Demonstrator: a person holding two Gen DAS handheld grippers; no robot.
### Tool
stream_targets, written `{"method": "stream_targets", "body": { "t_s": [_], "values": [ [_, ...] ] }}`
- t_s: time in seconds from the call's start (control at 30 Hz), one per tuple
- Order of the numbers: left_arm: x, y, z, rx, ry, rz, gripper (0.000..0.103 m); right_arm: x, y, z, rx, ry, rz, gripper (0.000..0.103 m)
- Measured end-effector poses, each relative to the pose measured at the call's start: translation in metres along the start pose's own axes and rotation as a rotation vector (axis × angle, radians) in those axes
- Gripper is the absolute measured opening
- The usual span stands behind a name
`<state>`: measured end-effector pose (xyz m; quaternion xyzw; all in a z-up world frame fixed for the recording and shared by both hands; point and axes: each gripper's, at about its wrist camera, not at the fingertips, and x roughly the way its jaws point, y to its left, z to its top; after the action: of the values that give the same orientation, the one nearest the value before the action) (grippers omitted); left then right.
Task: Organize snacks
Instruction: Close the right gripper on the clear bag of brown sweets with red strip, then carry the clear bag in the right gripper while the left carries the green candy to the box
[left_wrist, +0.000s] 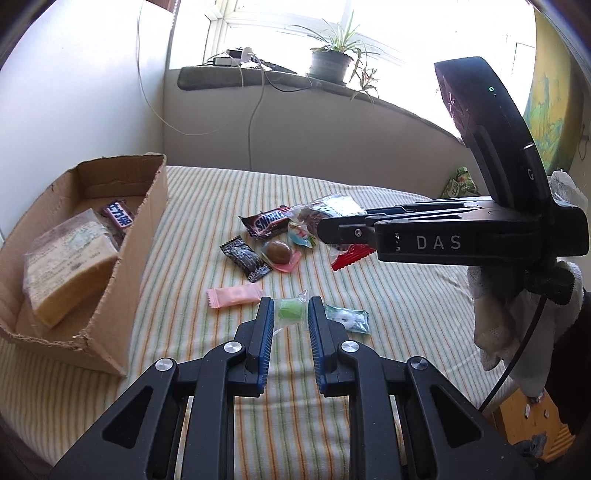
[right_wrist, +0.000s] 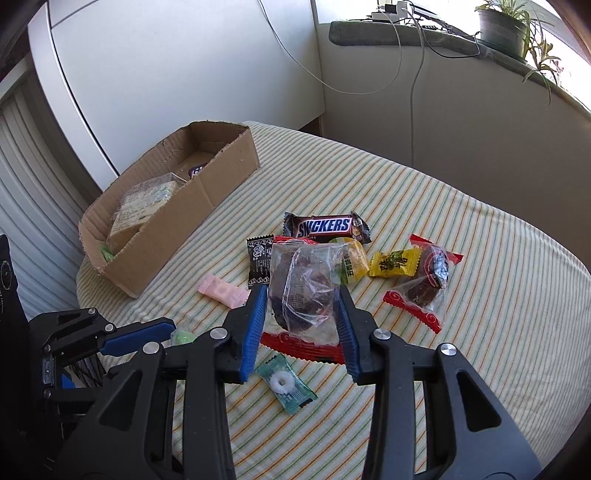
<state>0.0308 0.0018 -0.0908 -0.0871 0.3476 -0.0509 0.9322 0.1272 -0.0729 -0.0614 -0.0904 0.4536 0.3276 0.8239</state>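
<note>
Wrapped snacks lie scattered on a striped cloth. My left gripper (left_wrist: 290, 308) has its fingers on both sides of a small green candy (left_wrist: 290, 311) in clear wrap and seems closed on it. My right gripper (right_wrist: 301, 295) is shut on a clear packet with a dark cake (right_wrist: 303, 288) and red ends. It also shows in the left wrist view (left_wrist: 325, 230) over the snack pile. A cardboard box (left_wrist: 144, 225) at the left holds a pale wrapped block (left_wrist: 62, 266) and a Snickers bar (left_wrist: 120, 216).
On the cloth lie a Snickers bar (right_wrist: 325, 226), a black packet (right_wrist: 260, 264), a pink candy (right_wrist: 221, 291), yellow candies (right_wrist: 395, 263), a second red-ended cake packet (right_wrist: 424, 288) and a mint ring in green wrap (right_wrist: 286, 382). A windowsill with a plant (left_wrist: 330, 62) is behind.
</note>
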Motion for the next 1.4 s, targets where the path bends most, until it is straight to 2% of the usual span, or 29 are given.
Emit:
{"method": "stream_targets", "body": {
  "t_s": [0.67, 1.4],
  "values": [
    [-0.042, 0.086, 0.018, -0.096, -0.109, 0.163, 0.017, 0.024, 0.079, 0.066, -0.123, -0.049, 0.074, 0.039],
    [-0.054, 0.132, 0.017, -0.160, -0.131, 0.221, 0.017, 0.069, 0.138, 0.099, -0.211, -0.017, 0.119, 0.039]
  ]
}}
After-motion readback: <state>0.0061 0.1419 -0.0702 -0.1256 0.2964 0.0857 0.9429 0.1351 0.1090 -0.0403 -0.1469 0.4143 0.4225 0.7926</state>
